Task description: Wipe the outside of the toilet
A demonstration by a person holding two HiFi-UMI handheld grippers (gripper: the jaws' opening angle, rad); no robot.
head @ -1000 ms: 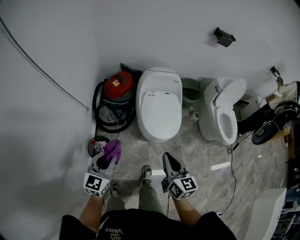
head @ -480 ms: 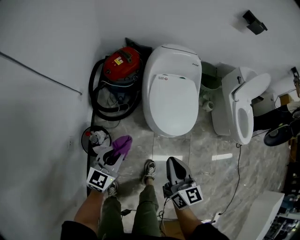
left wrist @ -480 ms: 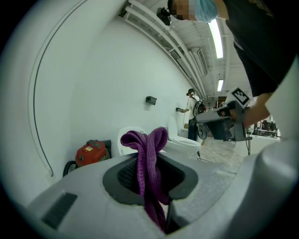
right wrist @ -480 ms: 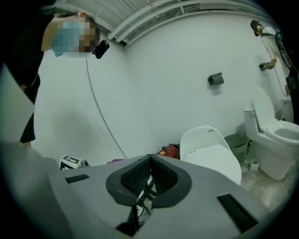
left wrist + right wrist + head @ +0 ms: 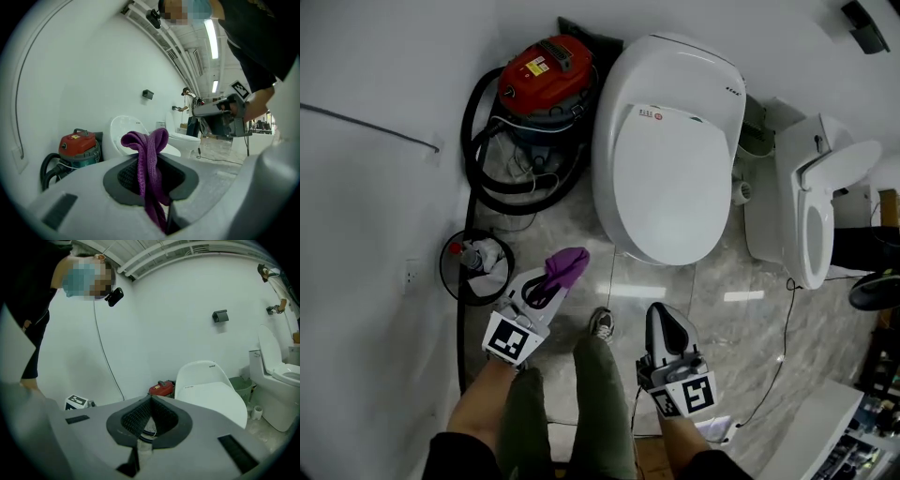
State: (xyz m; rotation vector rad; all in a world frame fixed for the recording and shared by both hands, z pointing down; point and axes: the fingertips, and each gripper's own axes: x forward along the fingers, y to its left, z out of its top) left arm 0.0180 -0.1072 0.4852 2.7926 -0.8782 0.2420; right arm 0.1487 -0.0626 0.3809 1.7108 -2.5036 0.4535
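Compared with half a second ago, the closed-lid toilet [image 5: 670, 150] looms larger and fills the upper centre of the head view. The red vacuum cleaner [image 5: 546, 70] has shifted up toward the top edge. Both grippers have stayed low in the frame, short of the bowl.

The left gripper [image 5: 553, 281] points up and to the right, toward the toilet's front left curve, without touching it. Its jaws are clamped on a purple cloth [image 5: 566, 266], which loops out over the tips; the left gripper view shows the fabric pinched between the pads and trailing down. The right gripper [image 5: 664, 323] is held near the person's right leg and aims straight ahead. Its jaws are closed tip to tip and hold nothing.

The floor [image 5: 722, 305] is grey marbled tile, and the walls [image 5: 375, 197] are plain white. The vacuum's black hose [image 5: 483, 178] coils just left of the toilet. A round black-rimmed object [image 5: 476, 267] stands by the wall and holds what appears to be a bottle. A second toilet [image 5: 811, 220], lid raised, stands to the right. A thin cable [image 5: 783, 342] runs across the tiles below it.
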